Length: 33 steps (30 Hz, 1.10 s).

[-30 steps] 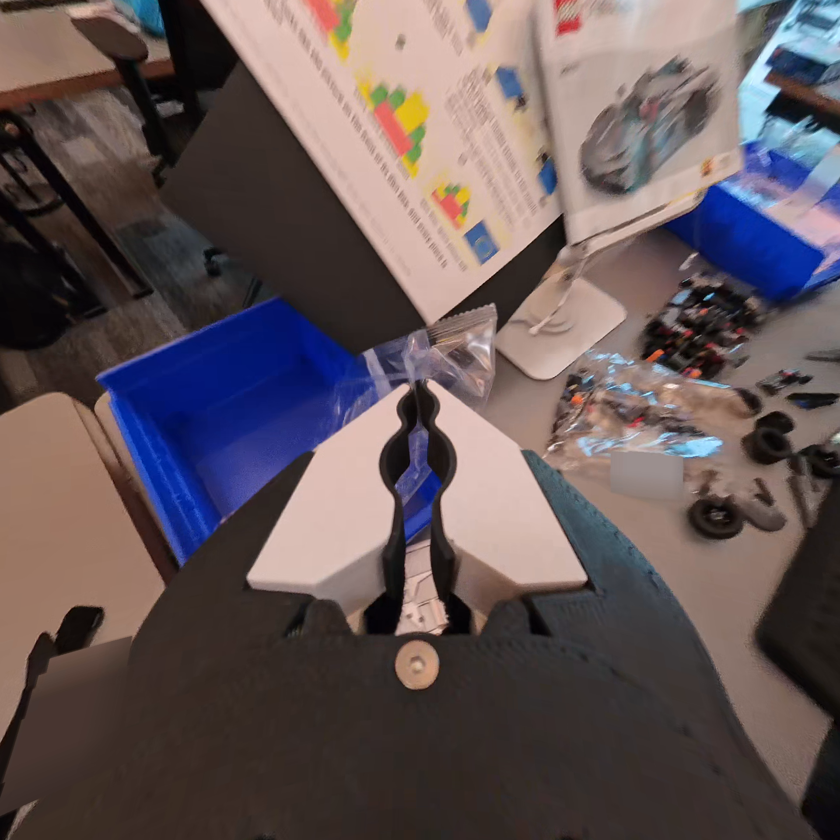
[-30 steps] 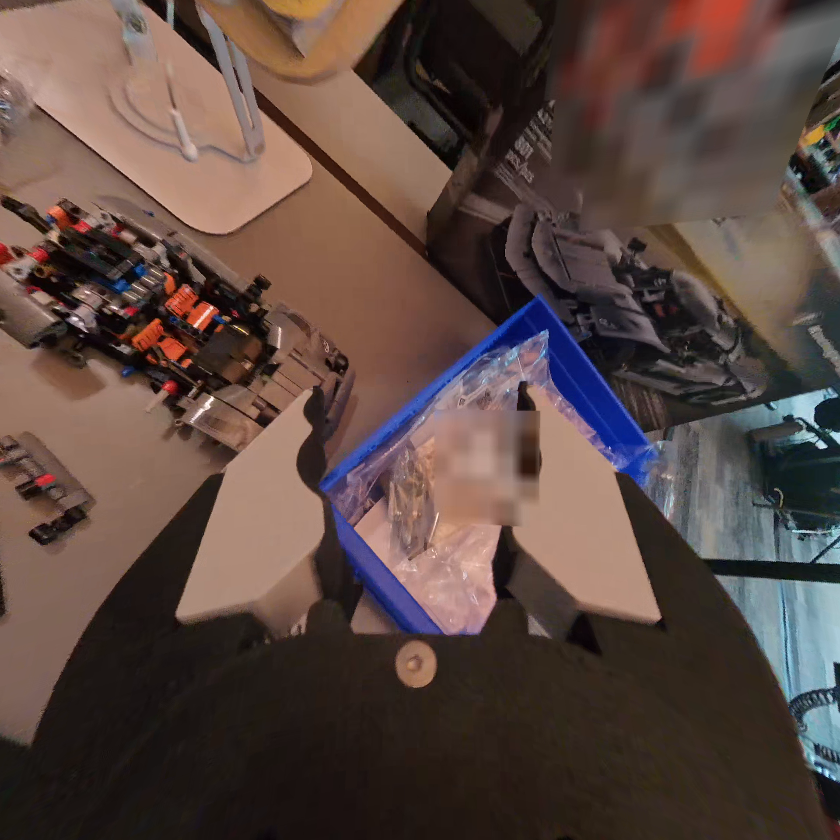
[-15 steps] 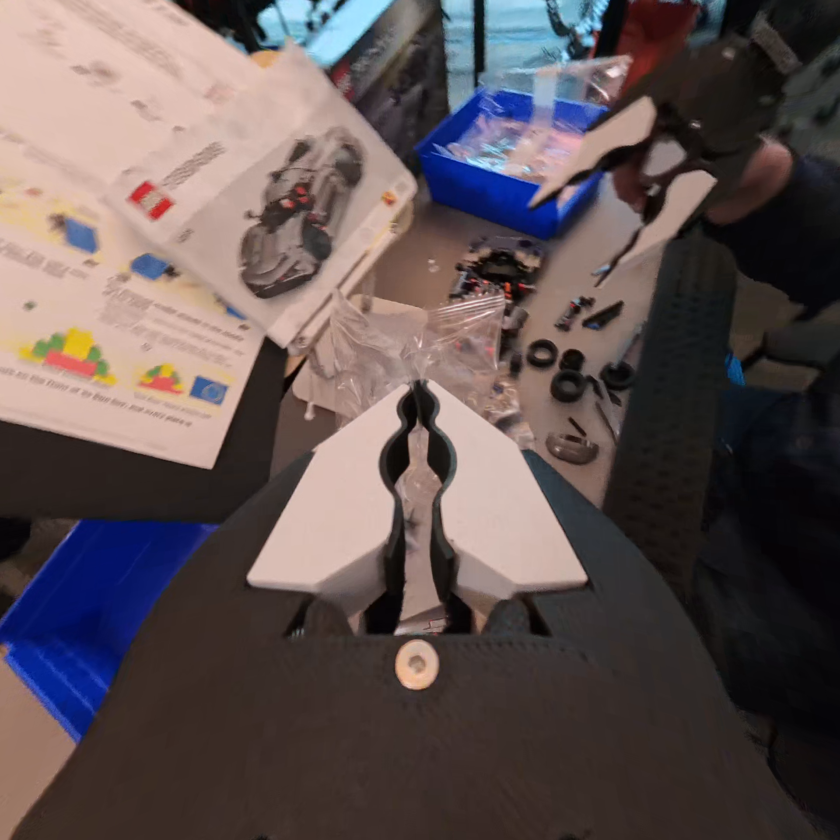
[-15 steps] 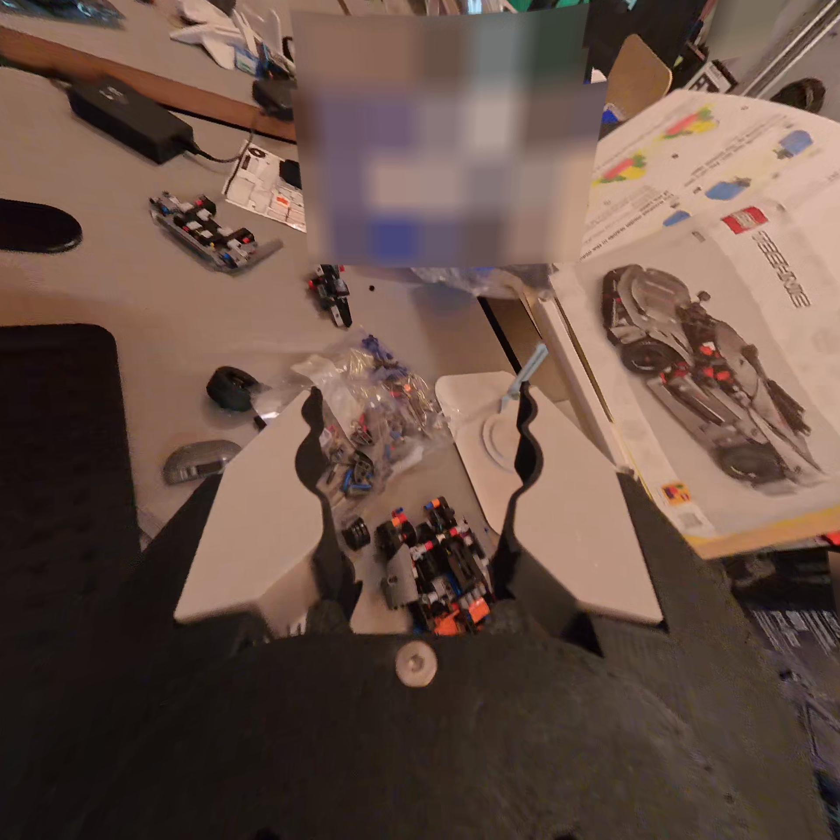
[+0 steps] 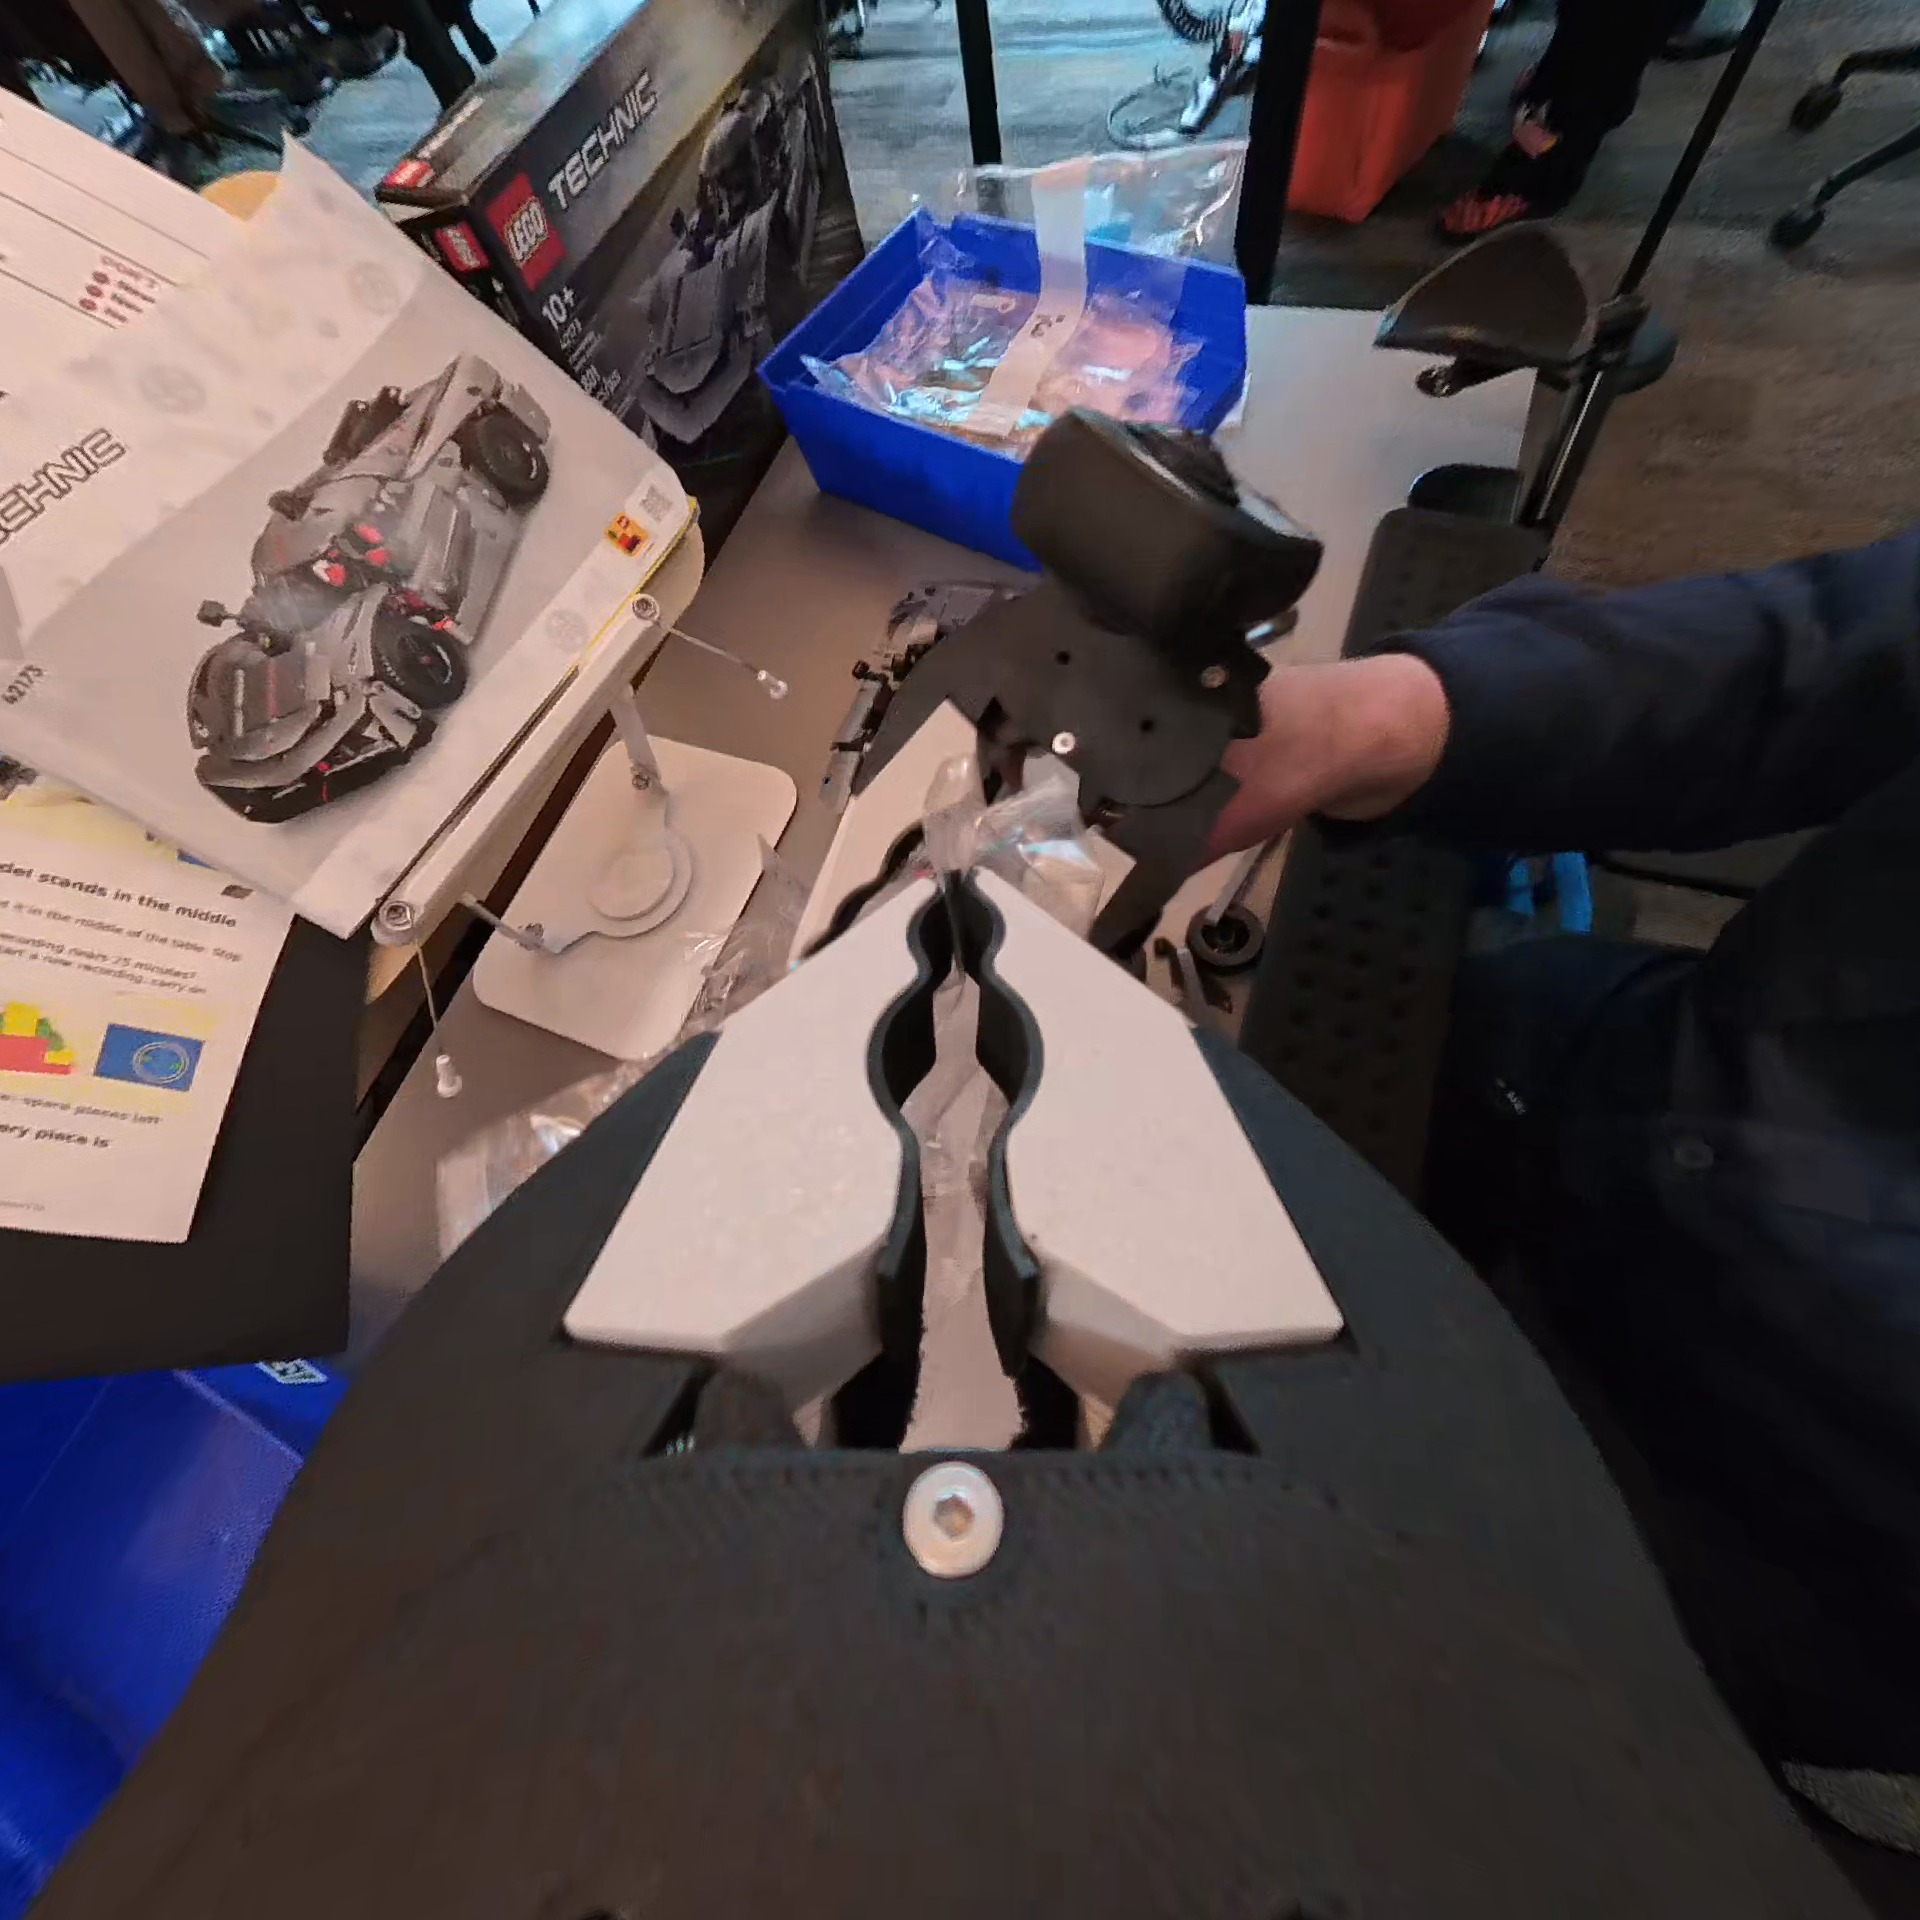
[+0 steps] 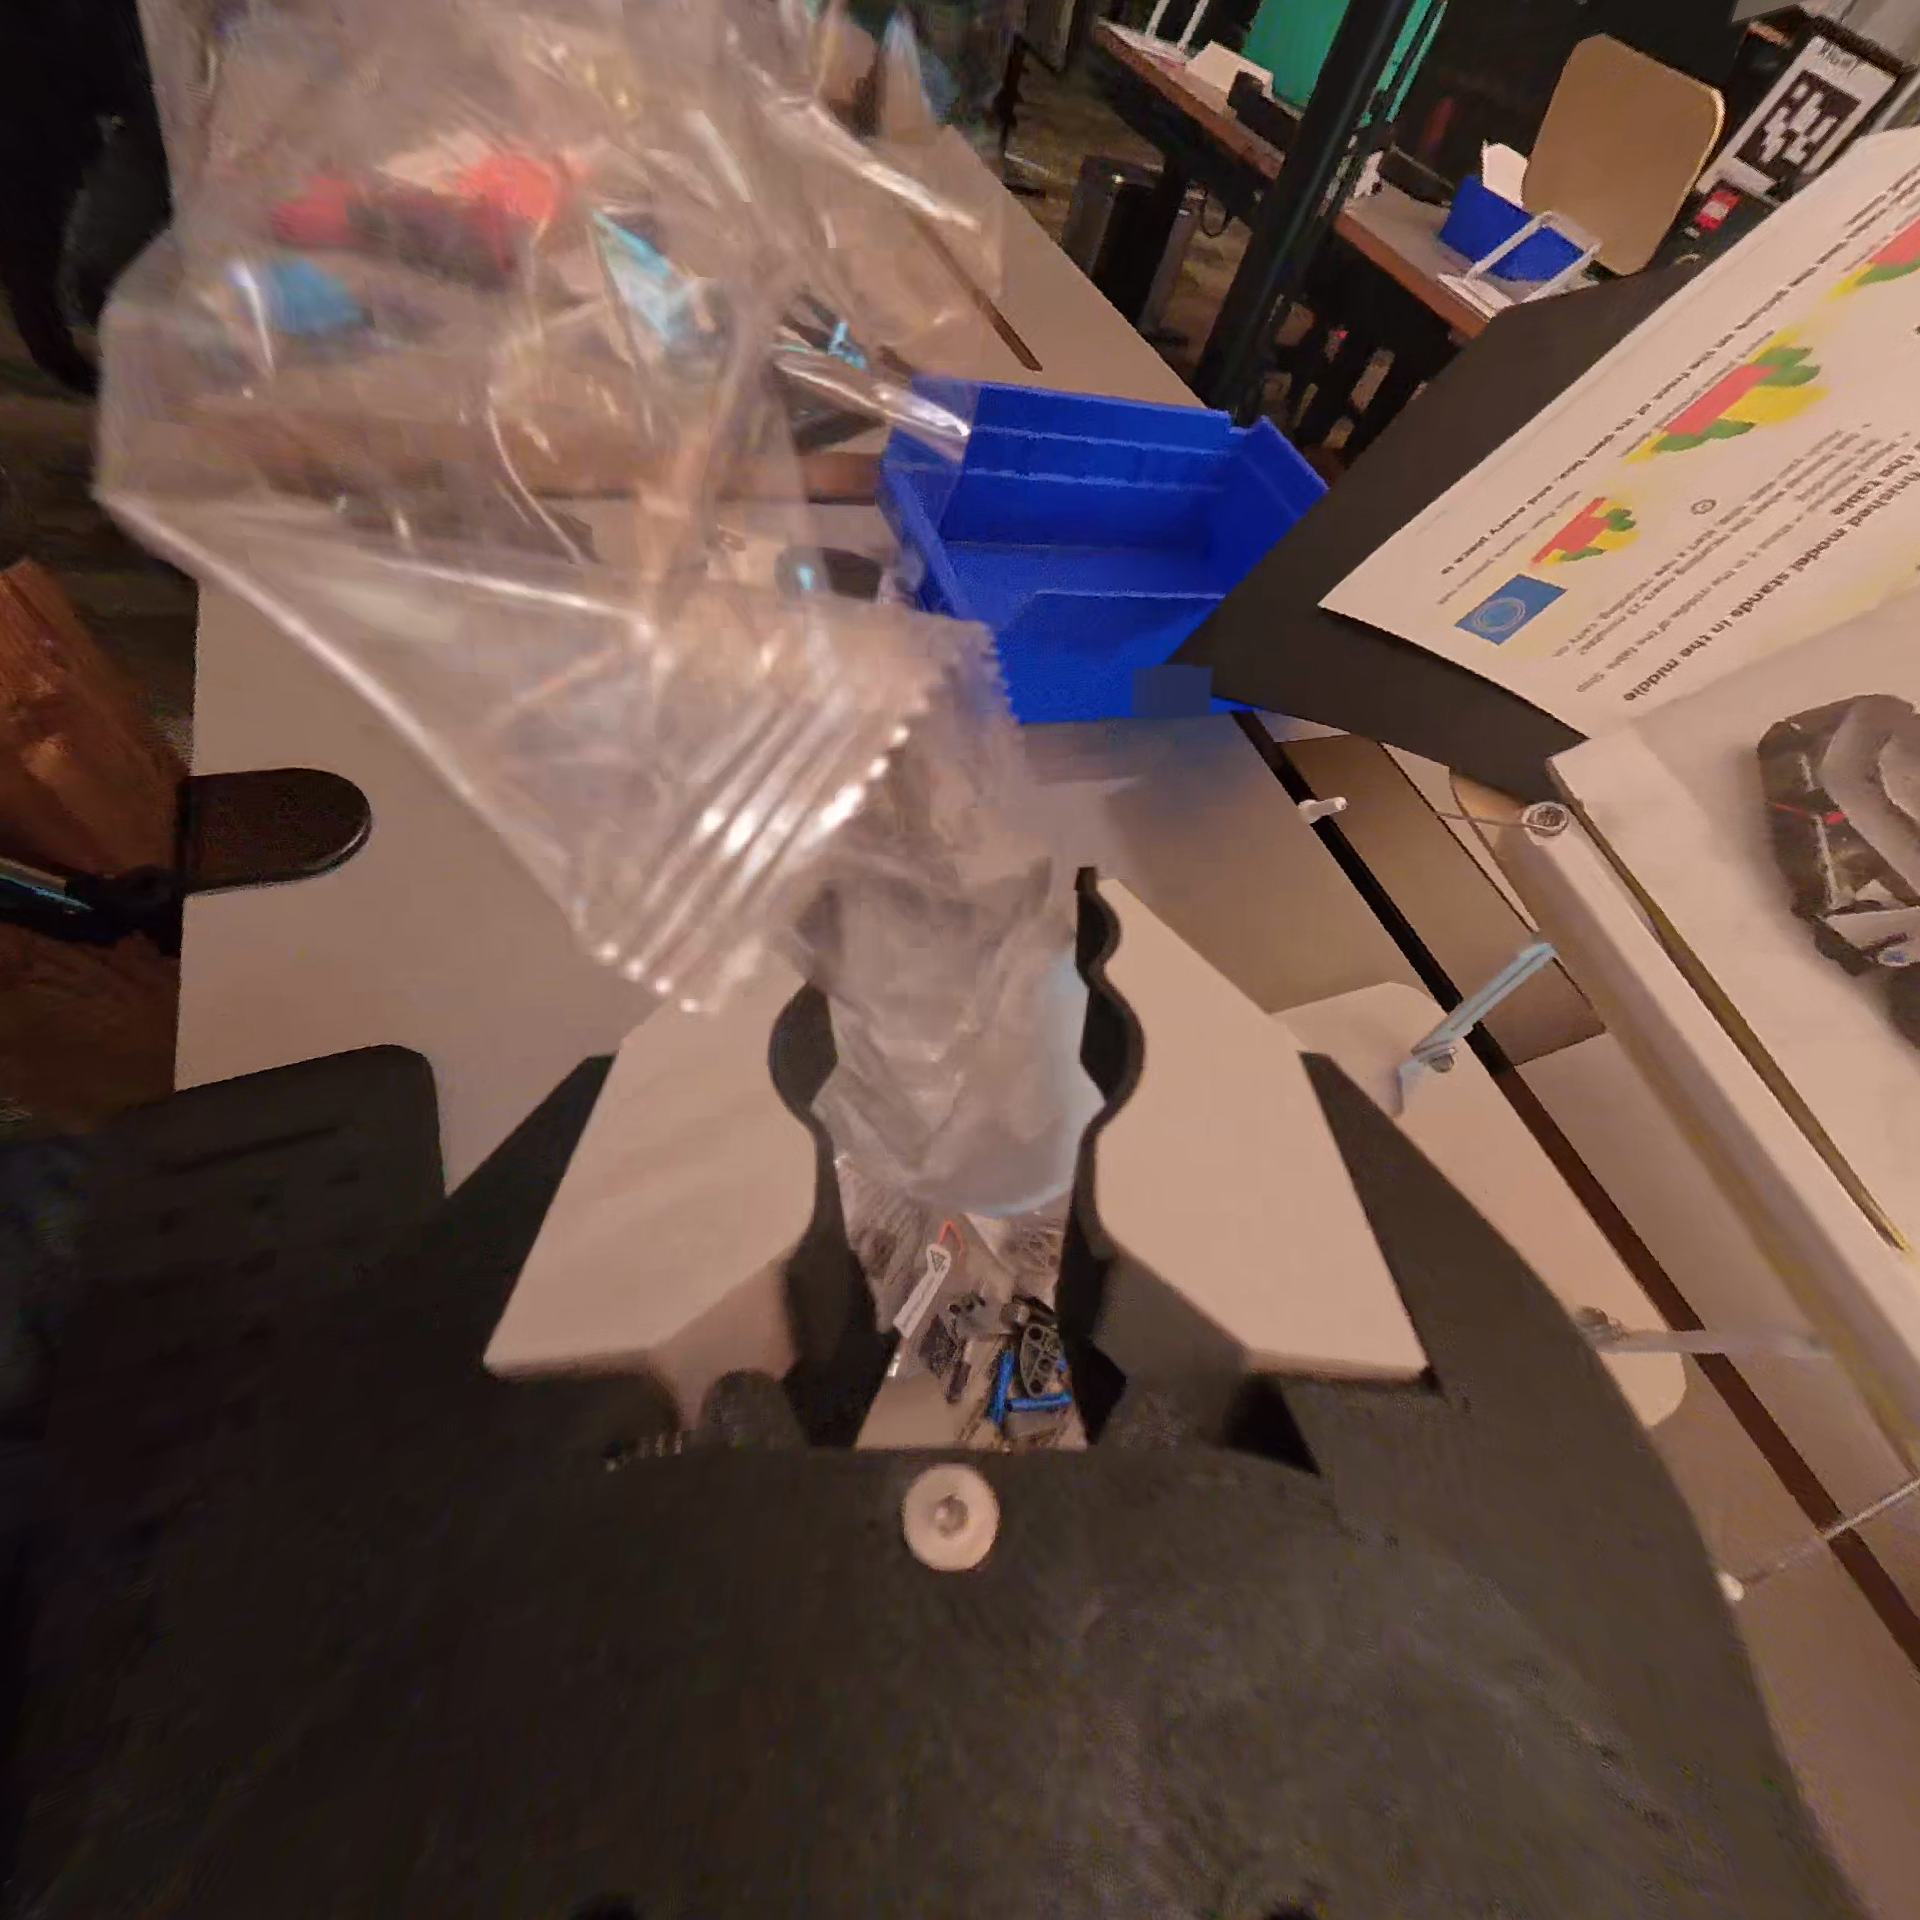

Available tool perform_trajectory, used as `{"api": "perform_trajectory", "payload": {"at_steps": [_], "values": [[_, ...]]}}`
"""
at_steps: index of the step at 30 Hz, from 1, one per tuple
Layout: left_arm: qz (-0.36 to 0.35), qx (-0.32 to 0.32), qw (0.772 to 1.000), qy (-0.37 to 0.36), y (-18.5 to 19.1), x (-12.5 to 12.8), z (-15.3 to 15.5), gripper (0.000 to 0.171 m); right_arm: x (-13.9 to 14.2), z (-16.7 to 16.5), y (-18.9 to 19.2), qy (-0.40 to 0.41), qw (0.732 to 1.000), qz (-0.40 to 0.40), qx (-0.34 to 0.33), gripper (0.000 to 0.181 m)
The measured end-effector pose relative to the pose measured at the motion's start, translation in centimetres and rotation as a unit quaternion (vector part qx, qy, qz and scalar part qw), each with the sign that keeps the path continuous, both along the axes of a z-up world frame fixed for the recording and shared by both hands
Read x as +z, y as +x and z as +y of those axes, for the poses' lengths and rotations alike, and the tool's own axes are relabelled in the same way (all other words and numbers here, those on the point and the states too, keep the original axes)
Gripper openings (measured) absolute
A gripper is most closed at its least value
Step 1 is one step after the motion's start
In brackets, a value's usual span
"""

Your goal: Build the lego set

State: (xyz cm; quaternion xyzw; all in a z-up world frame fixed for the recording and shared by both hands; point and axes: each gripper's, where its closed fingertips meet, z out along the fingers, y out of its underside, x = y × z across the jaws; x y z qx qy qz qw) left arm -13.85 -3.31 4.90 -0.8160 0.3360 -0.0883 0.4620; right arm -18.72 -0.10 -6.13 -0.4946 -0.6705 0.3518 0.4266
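Lego parts sit sealed in a crumpled clear plastic bag (image 5: 997, 821), pinched at its edge between the closed white fingers of the left gripper (image 5: 954, 920) and held above the grey table (image 5: 790, 561). In the left wrist view the black right gripper (image 5: 1049, 821), gripped by a hand (image 5: 1320, 743), has its fingers around the far part of the same bag. One grey model-car instruction booklet (image 5: 312, 582) leans on one white stand (image 5: 644, 883), one dark set box (image 5: 644, 239) stands behind, and one blue plastic bin (image 5: 914, 457) holds more clear bags.

From the right wrist view, the right gripper (image 6: 956, 997) stands narrowly apart with the bag's twisted neck (image 6: 935, 1081) between its fingers; whether it is clamped I cannot tell. The bag's serrated end (image 6: 748, 810) flares upward, and a second, empty blue bin (image 6: 1081, 540) sits beyond. Loose small pieces (image 6: 997, 1340) lie on the table below.

The step looks like tearing the bag open: close firmly near the seam, pull the grippers apart steadily, low over the table, so pieces spill gently.
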Motion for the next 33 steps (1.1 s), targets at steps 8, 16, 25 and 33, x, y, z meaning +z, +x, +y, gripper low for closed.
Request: {"api": "perform_trajectory", "payload": {"at_steps": [8, 16, 25, 33], "values": [[-0.044, 0.007, 0.999, 0.031, -2.3, 0.8, -0.5, 0.028, 0.9, -2.6, 0.1, -0.073, 0.985, -0.012, 0.155, 0.007], [-0.029, 0.030, 0.995, 0.087, -10.8, -0.2, -2.2, 0.034, 2.2, -4.2, 1.5, -0.140, 0.948, -0.011, 0.287, 0.005], [-0.066, -0.134, 0.988, 0.044, -2.3, -5.5, -0.8, 0.080, -0.6, -8.8, 1.6, -0.144, 0.897, -0.117, 0.402, 0.006], [-0.080, -0.207, 0.975, 0.020, 0.8, -7.4, -2.2, 0.001, -1.6, -9.8, 0.2, -0.160, 0.889, -0.131, 0.408, 0.031]]}}
